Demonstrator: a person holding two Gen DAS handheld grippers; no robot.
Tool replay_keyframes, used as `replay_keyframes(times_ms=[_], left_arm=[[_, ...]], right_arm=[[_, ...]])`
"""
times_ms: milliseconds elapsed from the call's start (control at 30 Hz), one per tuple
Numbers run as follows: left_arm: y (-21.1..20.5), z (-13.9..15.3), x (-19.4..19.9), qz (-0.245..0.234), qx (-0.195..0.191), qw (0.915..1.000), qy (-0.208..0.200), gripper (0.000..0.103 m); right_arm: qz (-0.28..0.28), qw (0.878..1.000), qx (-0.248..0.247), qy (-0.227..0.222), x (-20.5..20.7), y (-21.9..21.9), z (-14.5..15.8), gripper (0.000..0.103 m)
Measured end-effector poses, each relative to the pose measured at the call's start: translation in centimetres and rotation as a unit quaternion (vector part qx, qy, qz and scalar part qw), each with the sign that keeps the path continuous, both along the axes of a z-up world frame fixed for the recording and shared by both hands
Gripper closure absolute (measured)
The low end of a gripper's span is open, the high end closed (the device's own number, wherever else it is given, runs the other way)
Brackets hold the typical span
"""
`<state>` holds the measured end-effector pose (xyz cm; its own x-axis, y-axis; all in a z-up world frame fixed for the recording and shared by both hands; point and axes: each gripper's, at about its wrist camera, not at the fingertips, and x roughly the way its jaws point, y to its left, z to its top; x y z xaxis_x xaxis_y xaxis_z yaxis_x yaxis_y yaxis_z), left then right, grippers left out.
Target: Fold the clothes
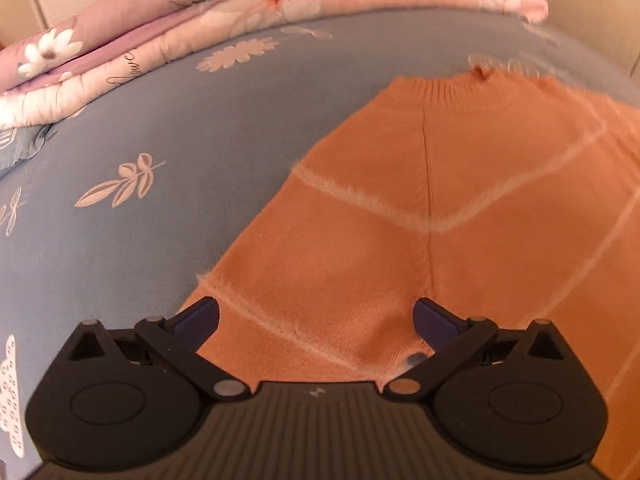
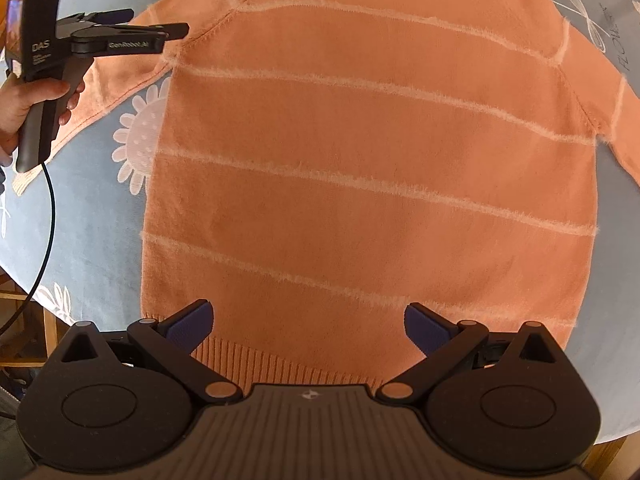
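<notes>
Right wrist view: sweater [image 2: 360, 168] lies flat, unfolded; folding not begun. Right gripper [image 2: 308, 328] at its hem and left gripper [image 1: 316, 324] at its sleeve both gape empty.

The left gripper [image 2: 158, 26] reads "DAS" and "GenRobot.AI"; the bedsheet [image 2: 612, 40] is printed "FLOWER".

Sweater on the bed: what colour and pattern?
Orange knit sweater with thin, fuzzy pale stripes across body and sleeves; clearest in the right wrist view.
</notes>
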<state>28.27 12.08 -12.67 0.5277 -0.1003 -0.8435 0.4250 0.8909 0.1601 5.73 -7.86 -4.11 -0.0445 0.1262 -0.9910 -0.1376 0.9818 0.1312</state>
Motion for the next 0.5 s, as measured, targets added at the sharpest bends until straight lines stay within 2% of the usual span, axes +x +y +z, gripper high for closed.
replay_keyframes(times_ms=[167,300,400,433,500], left_arm=[[1.3,-0.6,-0.4,0.008,-0.009,0.9999,0.009,0.000],[1.6,0.8,-0.7,0.023,-0.013,0.9996,0.007,0.000],[1.5,2.9,-1.2,0.010,-0.059,0.9979,-0.023,0.000],[1.1,2.9,-1.5,-0.001,-0.053,0.9980,-0.035,0.000],[0.2,1.2,-1.4,-0.010,0.008,0.9996,-0.024,0.000]], right_arm=[[-0.008,1.000,-0.002,-0.006,-0.1,-0.5,0.5,0.000],[-0.021,1.000,-0.004,-0.013,0.0,-1.3,1.0,0.000],[-0.030,0.999,-0.005,-0.023,0.2,-1.8,1.0,0.000],[-0.032,0.999,-0.004,-0.024,0.3,-2.0,1.0,0.000],[-0.035,0.999,-0.001,-0.025,0.4,-2.1,0.7,0.000]])
